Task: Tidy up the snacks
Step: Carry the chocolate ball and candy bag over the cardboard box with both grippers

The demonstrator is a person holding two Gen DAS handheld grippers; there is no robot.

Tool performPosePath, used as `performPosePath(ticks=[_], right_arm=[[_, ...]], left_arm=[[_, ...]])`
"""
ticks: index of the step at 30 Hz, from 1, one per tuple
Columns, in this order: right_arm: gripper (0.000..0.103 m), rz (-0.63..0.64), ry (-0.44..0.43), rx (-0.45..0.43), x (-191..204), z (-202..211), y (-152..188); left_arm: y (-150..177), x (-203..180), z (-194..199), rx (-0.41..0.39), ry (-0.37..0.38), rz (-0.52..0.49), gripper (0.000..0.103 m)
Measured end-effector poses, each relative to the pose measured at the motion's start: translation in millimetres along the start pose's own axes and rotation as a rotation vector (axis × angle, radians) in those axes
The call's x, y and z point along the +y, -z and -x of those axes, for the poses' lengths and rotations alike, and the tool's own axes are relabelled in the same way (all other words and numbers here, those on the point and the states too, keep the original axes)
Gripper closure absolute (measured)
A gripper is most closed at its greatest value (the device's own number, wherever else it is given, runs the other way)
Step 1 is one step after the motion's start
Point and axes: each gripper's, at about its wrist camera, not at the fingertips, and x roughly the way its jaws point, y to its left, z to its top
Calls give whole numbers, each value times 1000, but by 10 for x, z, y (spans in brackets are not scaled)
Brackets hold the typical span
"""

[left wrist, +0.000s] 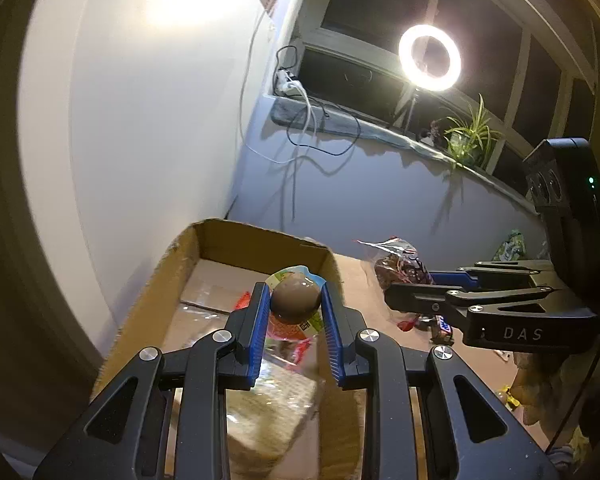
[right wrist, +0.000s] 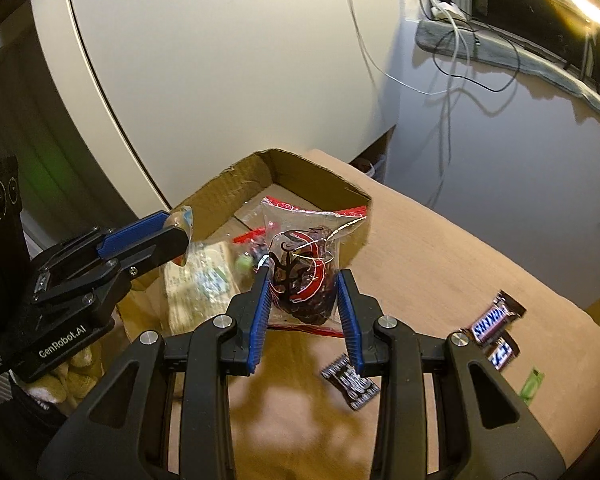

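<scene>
My left gripper is shut on a small snack pack with a brown dome and holds it over the open cardboard box. My right gripper is shut on a clear bag of dark snacks with red print, just in front of the box's near wall. In the right wrist view the left gripper reaches in from the left with the pack's edge showing at its tips. In the left wrist view the right gripper enters from the right with the bag.
The box holds a pale beige packet and red-wrapped pieces. On the tan table lie two Snickers bars, a dark wrapped candy and a green item. A white wall and a windowsill with cables stand behind.
</scene>
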Motion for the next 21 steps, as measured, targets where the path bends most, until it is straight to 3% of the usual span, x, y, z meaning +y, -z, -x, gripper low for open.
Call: performPosePath(ticks=[21], right_arm=[[69,39,-48,55,254,-453,-187]], left_arm=[[53,303,4,12,-45,43,78]])
